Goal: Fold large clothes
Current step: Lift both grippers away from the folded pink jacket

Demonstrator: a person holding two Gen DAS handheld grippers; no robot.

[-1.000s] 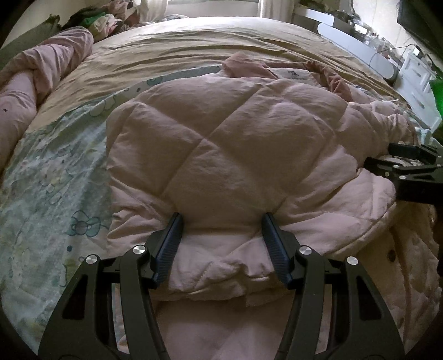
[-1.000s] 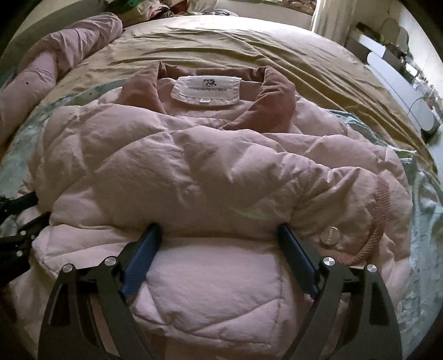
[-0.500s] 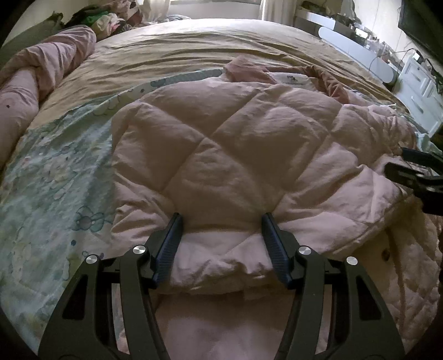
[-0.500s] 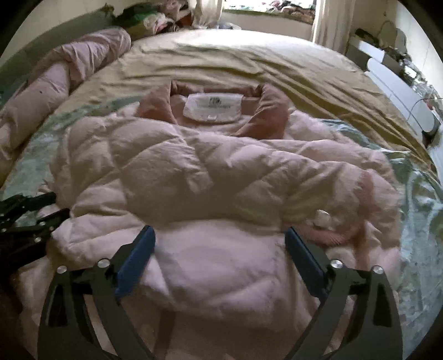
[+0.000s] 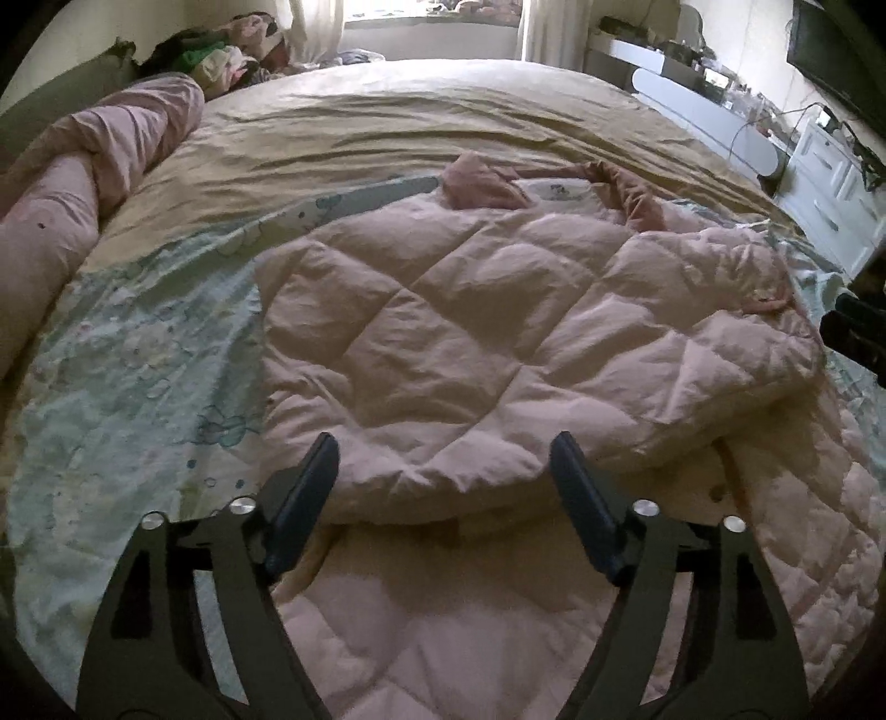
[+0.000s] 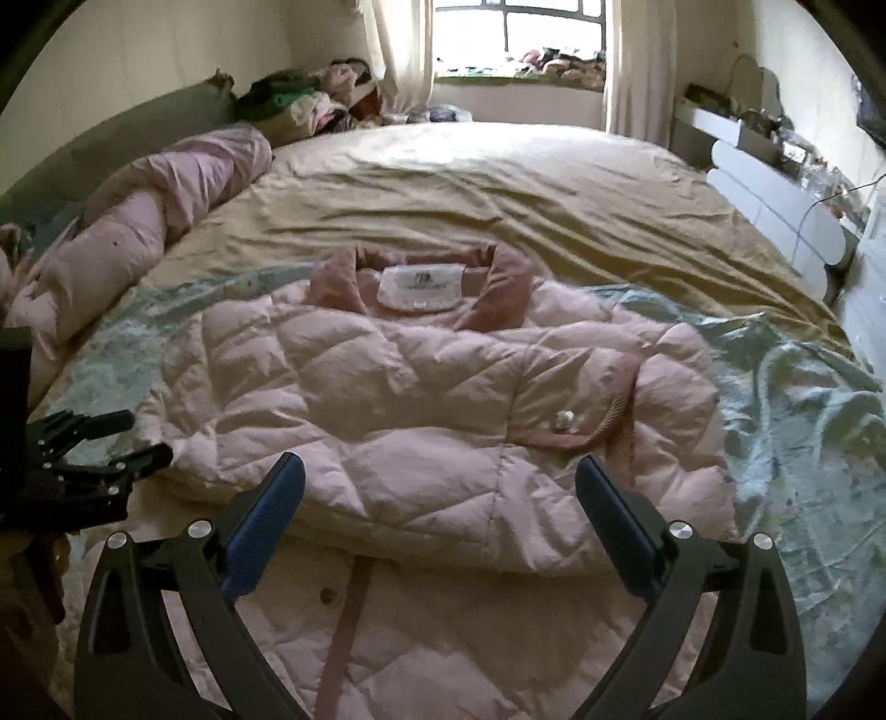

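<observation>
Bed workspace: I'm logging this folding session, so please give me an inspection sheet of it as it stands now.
Surface: bed, tan sheet wrinkled, a pale printed sheet under the work.
Job's things: pink quilted jacket lying flat, collar and label at the far side, lower part doubled up over the body.
Clutter: rolled pink duvet along one edge; clothes pile at the far corner.
Grippers: left gripper open, jaws just widened, fold edge between them unpinched; right gripper open above the fold.
Cables: one cord by the white drawers.
Surroundings: window, curtains, cluttered white shelf.
</observation>
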